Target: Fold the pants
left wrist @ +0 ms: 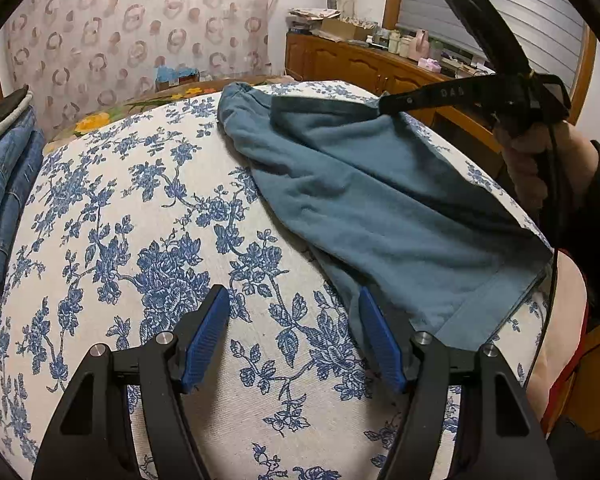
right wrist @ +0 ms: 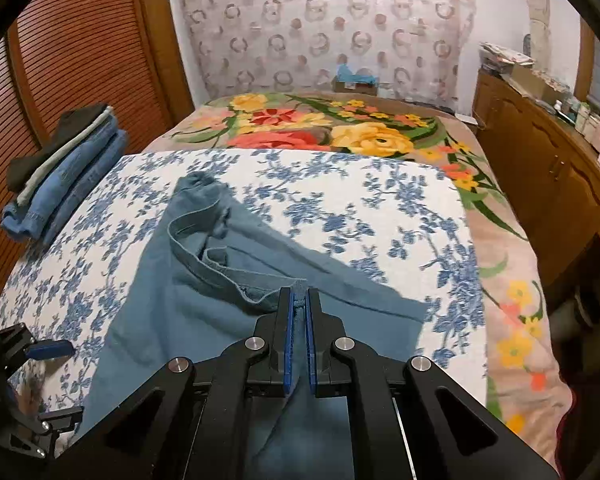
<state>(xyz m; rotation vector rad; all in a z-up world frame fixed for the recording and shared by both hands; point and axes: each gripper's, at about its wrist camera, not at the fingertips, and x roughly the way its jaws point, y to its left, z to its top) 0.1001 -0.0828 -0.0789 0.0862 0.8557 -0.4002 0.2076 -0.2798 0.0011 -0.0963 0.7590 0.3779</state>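
A folding job midway on the bed (right wrist: 400,184), with the teal pants (left wrist: 380,208) as the fixed point of the scene. Far to the left of the pants, at the bed's edge, sits a stack of folded jeans (right wrist: 64,184) topped by pale and dark garments. Just left of the pants' near hem, the left tongs (left wrist: 294,338) hover over the blue-flowered cloth (left wrist: 140,200), their blue pads (left wrist: 206,336) standing apart with nothing between them; the right-hand pad sits close beside the fabric's edge without pinching it. The pants themselves lie slantwise across the flowered cloth, loosely spread and creased, one cuff bunched at the far end. At the pants' right side, the right tongs (right wrist: 299,312) are clamped together on a seamed edge of the fabric, which they lift off the bed so that the cloth drapes down from the grip; a person's hand (left wrist: 528,164) works the handle. Further right of the pants, a wooden sideboard (right wrist: 540,168) carries jars and boxes.

The step in hand looks like carrying the lifted edge across to make a fold, with only one side of the garment held. The next move likely calls for the left tongs to close on the near hem, so both ends travel together and the fold lands square rather than skewed.
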